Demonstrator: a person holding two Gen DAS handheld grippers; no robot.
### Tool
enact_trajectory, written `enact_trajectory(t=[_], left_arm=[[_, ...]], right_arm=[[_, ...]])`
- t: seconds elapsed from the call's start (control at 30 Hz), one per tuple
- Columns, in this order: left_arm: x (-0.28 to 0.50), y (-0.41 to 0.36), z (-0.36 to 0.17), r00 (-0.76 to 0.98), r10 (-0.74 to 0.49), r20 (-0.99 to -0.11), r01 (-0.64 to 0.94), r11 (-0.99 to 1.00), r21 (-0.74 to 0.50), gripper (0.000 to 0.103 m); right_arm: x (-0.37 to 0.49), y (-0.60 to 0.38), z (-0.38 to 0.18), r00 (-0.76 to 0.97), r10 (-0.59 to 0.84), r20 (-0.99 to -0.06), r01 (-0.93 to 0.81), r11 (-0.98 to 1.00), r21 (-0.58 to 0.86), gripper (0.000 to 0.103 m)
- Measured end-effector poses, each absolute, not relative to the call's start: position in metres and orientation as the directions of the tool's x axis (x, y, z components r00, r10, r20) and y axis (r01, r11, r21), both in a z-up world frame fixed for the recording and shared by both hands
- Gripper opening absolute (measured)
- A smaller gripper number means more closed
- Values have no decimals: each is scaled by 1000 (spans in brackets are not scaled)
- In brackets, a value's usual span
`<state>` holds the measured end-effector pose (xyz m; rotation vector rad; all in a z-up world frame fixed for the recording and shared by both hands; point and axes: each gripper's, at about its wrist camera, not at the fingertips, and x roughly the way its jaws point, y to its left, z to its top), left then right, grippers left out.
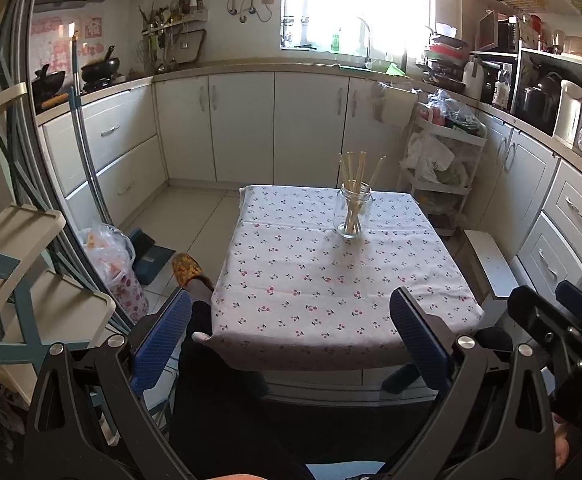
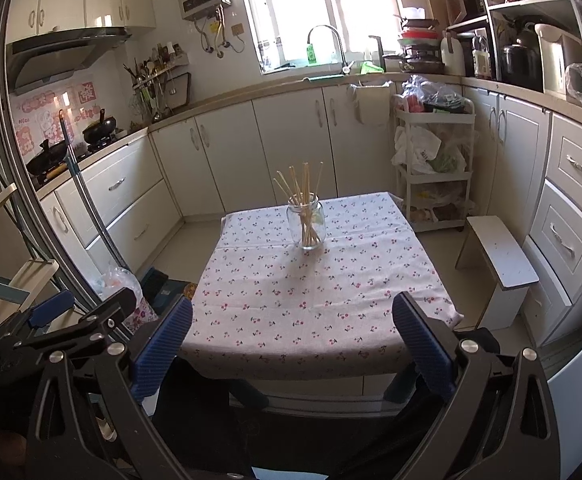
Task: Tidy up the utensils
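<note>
A clear glass jar (image 1: 352, 213) stands upright on the far part of a small table with a cherry-print cloth (image 1: 291, 288). Several wooden chopsticks (image 1: 355, 172) stand in it, fanned out. The jar also shows in the right wrist view (image 2: 306, 222) with the chopsticks (image 2: 305, 184), on the same cloth (image 2: 311, 300). My left gripper (image 1: 291, 332) is open and empty, held back from the table's near edge. My right gripper (image 2: 291, 332) is open and empty, also at the near edge. Each gripper shows at the edge of the other's view.
White kitchen cabinets (image 1: 243, 124) run around the room. A white trolley with bags (image 2: 431, 164) stands right of the table, a small white stool (image 2: 499, 256) beside it. A plastic bag and bin (image 1: 111, 264) and a slippered foot (image 1: 189, 270) are left of the table.
</note>
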<state>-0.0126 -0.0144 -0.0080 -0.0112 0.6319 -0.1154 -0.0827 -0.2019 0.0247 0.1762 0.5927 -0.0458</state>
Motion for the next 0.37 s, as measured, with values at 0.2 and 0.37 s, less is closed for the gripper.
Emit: enact_trajectory(t=[0.2, 0.37], left_arm=[[-16, -17, -6, 807, -111, -581, 114, 993, -32, 95], [-19, -18, -5, 803, -111, -585, 114, 993, -32, 95]], right_arm=[[-85, -198, 25, 829, 8, -559, 90, 985, 149, 96], [-85, -198, 25, 829, 9, -559, 90, 985, 150, 96]])
